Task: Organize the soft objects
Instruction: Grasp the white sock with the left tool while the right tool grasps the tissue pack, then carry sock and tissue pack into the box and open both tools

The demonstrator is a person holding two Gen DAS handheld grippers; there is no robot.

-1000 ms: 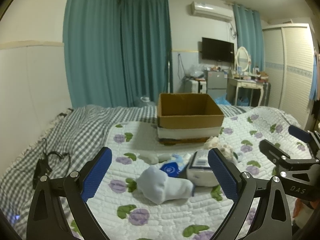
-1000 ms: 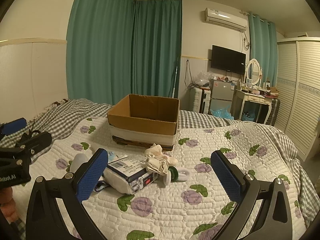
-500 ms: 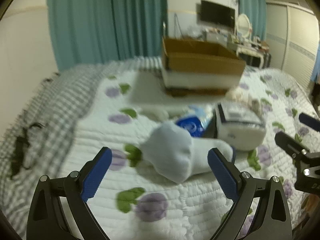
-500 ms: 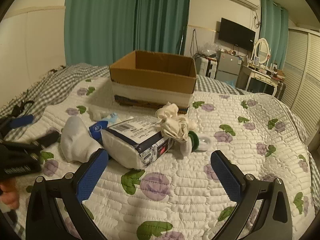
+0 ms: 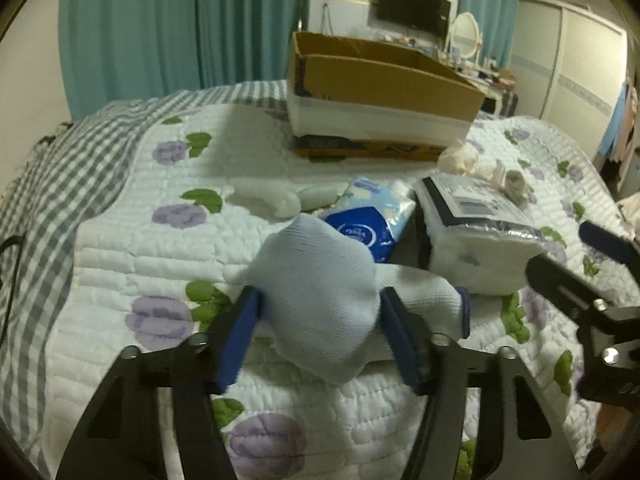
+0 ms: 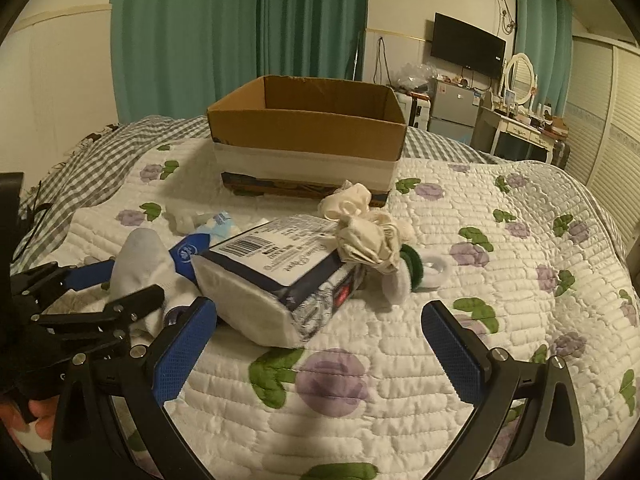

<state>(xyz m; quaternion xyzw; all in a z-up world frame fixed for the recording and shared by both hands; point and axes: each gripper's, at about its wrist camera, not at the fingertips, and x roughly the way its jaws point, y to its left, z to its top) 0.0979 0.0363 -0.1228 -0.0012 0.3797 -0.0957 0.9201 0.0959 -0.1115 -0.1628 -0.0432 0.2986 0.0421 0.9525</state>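
Observation:
A light blue sock (image 5: 320,292) lies bunched on the flowered quilt (image 5: 160,272). My left gripper (image 5: 320,336) is closing on it, and both blue pads touch its sides. The right wrist view shows the same sock (image 6: 140,256) inside the left gripper (image 6: 120,284). My right gripper (image 6: 316,344) stands open and empty above the quilt, just in front of a wrapped tissue pack (image 6: 272,280). A cream cloth bundle (image 6: 368,236) and a white sock with a green band (image 6: 412,268) rest against that pack. An open cardboard box (image 6: 308,128) stands behind them.
A blue tissue packet (image 5: 368,224) and a pale rolled sock (image 5: 272,200) lie between the blue sock and the box. A grey checked blanket (image 5: 60,184) covers the bed's left side. A dresser (image 6: 520,128) and wardrobe (image 6: 600,120) stand beyond the bed.
The left gripper came down and forward over the light blue sock and its jaws narrowed from wide open onto it. The right gripper dropped closer to the tissue pack, still open.

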